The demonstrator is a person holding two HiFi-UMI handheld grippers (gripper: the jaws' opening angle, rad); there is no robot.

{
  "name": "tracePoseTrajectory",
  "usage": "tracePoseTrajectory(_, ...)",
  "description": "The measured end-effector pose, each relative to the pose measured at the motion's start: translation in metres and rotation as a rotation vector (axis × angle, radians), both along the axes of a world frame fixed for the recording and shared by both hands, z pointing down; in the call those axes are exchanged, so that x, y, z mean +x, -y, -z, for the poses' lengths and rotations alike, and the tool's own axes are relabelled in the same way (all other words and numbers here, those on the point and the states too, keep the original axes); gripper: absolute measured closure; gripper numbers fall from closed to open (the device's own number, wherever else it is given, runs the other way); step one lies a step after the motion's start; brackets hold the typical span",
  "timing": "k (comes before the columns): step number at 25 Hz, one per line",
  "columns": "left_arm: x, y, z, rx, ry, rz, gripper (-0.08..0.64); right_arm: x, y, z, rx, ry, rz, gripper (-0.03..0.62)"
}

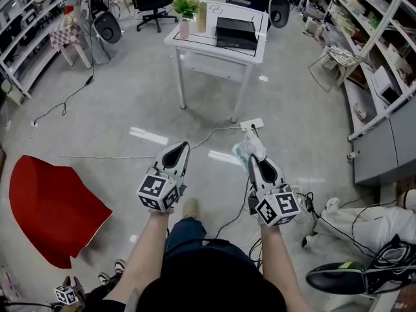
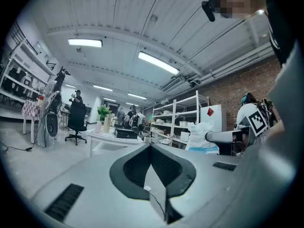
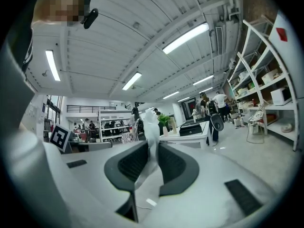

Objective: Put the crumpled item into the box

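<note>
While the box (image 1: pixel 235 32) sits on the far table, the crumpled item (image 1: pixel 249 147) is pinched in the right gripper (image 1: pixel 255 160)

As the head view looks down, both grippers are held out level and side by side over the grey floor (image 1: pixel 130 103), pointing toward a white table (image 1: pixel 195 41). The right gripper's jaws are clenched on the crumpled item, a white wad with a pale blue patch that sticks up and out past the jaw tips; the right gripper view shows the thin white stuff squeezed between the two dark pads (image 3: pixel 135 161). The left gripper (image 1: pixel 179 147) is closed on nothing, its pads meeting at their tips. The box, black and low, rests on the table's right half, well apart from both grippers, with a tall pale carton (image 1: pixel 202 17) and a small potted plant (image 1: pixel 185 8) toward the table's left. A red sheet (image 1: pixel 52 203) lies on the floor left of the left gripper, and a white power strip (image 1: pixel 252 124) lies between the grippers and the table
</note>
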State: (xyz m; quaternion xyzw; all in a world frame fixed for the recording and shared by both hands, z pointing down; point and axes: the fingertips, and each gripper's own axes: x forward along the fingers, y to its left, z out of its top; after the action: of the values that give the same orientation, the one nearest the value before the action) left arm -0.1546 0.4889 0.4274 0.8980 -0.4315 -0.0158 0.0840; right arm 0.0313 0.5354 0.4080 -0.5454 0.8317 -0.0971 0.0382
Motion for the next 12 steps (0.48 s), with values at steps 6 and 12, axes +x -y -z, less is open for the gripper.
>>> tracePoseTrajectory(6, -0.001, 0.058, 0.006, 0.012, 0.001, -0.036, 0.558, -0.001, 0.051, 0.001, -0.008, 0.011, -0.035, 0.528)
tracePoseTrajectory(12, -0.007, 0.116, 0.005, 0.006, 0.005, -0.073, 0.558, -0.008, 0.104, -0.003, -0.019, 0.033, -0.082, 0.526)
